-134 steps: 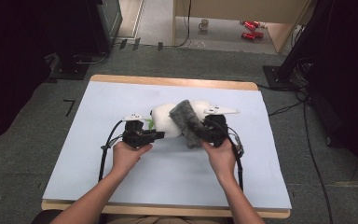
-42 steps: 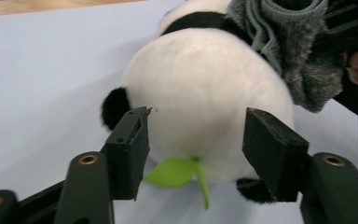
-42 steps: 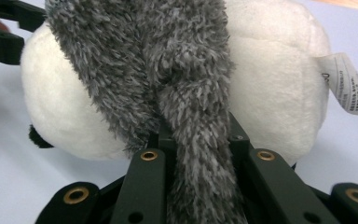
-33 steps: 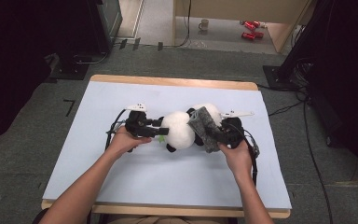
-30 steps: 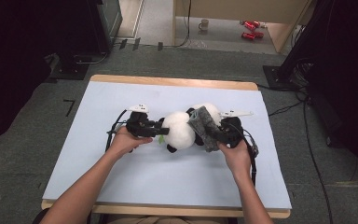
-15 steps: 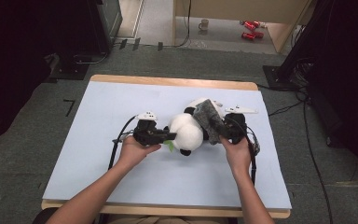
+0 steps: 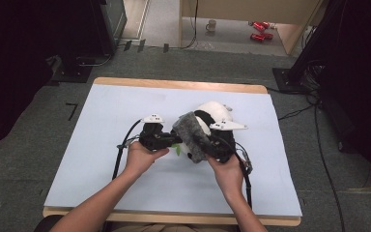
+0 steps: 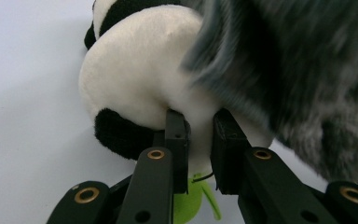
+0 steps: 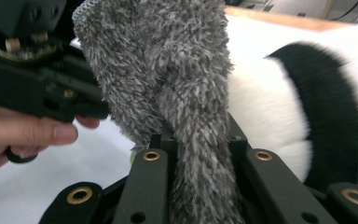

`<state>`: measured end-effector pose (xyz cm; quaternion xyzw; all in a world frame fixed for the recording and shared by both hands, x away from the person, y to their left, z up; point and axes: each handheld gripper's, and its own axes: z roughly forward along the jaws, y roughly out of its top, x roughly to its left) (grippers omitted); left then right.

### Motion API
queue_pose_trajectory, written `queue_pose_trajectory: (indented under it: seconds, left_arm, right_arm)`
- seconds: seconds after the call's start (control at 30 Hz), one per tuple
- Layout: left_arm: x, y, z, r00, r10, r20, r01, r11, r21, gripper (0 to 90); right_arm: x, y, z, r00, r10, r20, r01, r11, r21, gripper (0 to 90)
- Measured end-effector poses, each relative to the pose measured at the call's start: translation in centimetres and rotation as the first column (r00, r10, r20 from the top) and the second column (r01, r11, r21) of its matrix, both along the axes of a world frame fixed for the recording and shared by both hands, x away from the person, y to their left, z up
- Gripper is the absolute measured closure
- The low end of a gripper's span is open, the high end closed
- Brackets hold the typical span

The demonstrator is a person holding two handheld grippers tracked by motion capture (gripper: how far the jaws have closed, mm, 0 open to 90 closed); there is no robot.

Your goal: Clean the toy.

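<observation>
A toy panda [image 7: 211, 116] lies near the middle of the bench [image 7: 101, 159], which has a pale blue sheet on top. The panda is soft and white with black patches. A fuzzy grey cloth [image 7: 192, 135] lies over the side of the panda that is nearer to the person. The left gripper [image 7: 170, 140] comes at the panda from the left side. In the left gripper view its jaws have just been closing, and now they pinch a fold of the panda's white fur [image 8: 158, 70] between them. A small green bit [image 8: 189, 205] pokes out under the jaws there; it may be a leaf that belongs to the toy, but the view is too close to be sure. The right gripper [image 7: 211, 145] is at the near right side of the panda. In the right gripper view its jaws are almost together and squeeze the grey cloth [image 9: 177, 93], which stands up tall between them. Behind the cloth you can see the panda's white and black body [image 9: 307, 107]. The left hand [image 9: 23, 135] and its gripper show just beside the cloth in that view. On the floor behind the bench there is a mug [image 7: 212, 24].
</observation>
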<state>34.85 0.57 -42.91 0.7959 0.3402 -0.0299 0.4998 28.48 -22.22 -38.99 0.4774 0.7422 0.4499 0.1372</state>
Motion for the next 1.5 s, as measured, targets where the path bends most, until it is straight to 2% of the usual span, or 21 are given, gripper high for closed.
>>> queue_pose_trajectory:
  seconds: [0.1, 0.23, 0.33, 0.43, 0.63, 0.87, 0.97, 1.03, 1.17, 1.23, 1.37, 1.5]
  left_arm:
    - [0.1, 0.2, -0.3, 0.9998, 0.007, -0.020, -0.008, 0.9998, -0.016, 79.4]
    - [0.2, 0.3, -0.2, 0.9996, 0.009, -0.026, -0.009, 0.9997, -0.021, 79.4]
    - [0.2, 0.4, -0.4, 0.9994, 0.007, -0.033, -0.008, 0.9998, -0.017, 79.4]
    - [0.3, 0.4, -0.5, 0.9993, 0.005, -0.038, -0.005, 0.9999, -0.014, 79.5]
    - [0.4, 0.5, -0.7, 0.9992, 0.009, -0.039, -0.009, 0.9999, -0.005, 79.6]
    - [0.5, 0.7, -0.7, 0.9993, 0.015, -0.034, -0.015, 0.9999, 0.002, 79.5]
    - [0.6, 0.7, -0.8, 0.9993, 0.020, -0.032, -0.020, 0.9998, 0.002, 79.5]
    - [0.6, 0.7, -0.8, 0.9997, 0.017, -0.014, -0.017, 0.9997, 0.017, 79.4]
    - [0.6, 0.8, -0.7, 0.9998, 0.020, 0.006, -0.020, 0.9995, 0.023, 79.2]
    - [0.7, 0.9, -0.7, 0.9998, 0.020, 0.008, -0.020, 0.9996, 0.021, 79.2]
    - [0.7, 0.9, -0.9, 0.9997, 0.022, 0.012, -0.023, 0.9994, 0.027, 79.2]
    - [0.5, 0.8, -0.9, 0.9997, 0.021, 0.013, -0.022, 0.9993, 0.031, 79.2]
  right_arm:
    - [-0.2, 0.5, -0.6, 0.9999, 0.015, -0.007, -0.015, 1.000, -0.001, 77.6]
    - [-0.8, 1.7, -1.7, 0.9978, 0.059, -0.030, -0.060, 0.998, -0.027, 77.8]
    - [-1.2, 2.3, -2.4, 0.9973, 0.074, -0.006, -0.074, 0.995, -0.065, 77.8]
    - [-1.4, 2.3, -2.9, 0.9969, 0.079, 0.005, -0.078, 0.994, -0.070, 77.8]
    - [-1.8, 2.4, -4.3, 0.9960, 0.089, -0.004, -0.089, 0.992, -0.089, 77.8]
    - [-1.9, 2.7, -5.4, 0.9937, 0.101, -0.047, -0.106, 0.988, -0.115, 77.8]
    - [-1.7, 2.8, -5.9, 0.9891, 0.113, -0.094, -0.125, 0.984, -0.127, 77.8]
    - [-1.6, 2.9, -6.2, 0.9875, 0.122, -0.100, -0.135, 0.981, -0.141, 77.7]
    - [-1.5, 2.7, -5.6, 0.9847, 0.136, -0.109, -0.151, 0.978, -0.144, 77.4]
    - [-1.6, 2.4, -4.8, 0.9886, 0.118, -0.093, -0.131, 0.982, -0.139, 77.4]
    - [-1.6, 1.5, -3.0, 0.9960, 0.085, -0.028, -0.088, 0.987, -0.132, 77.6]
    - [-1.6, 0.5, -1.4, 0.9985, 0.047, 0.030, -0.043, 0.993, -0.112, 77.7]
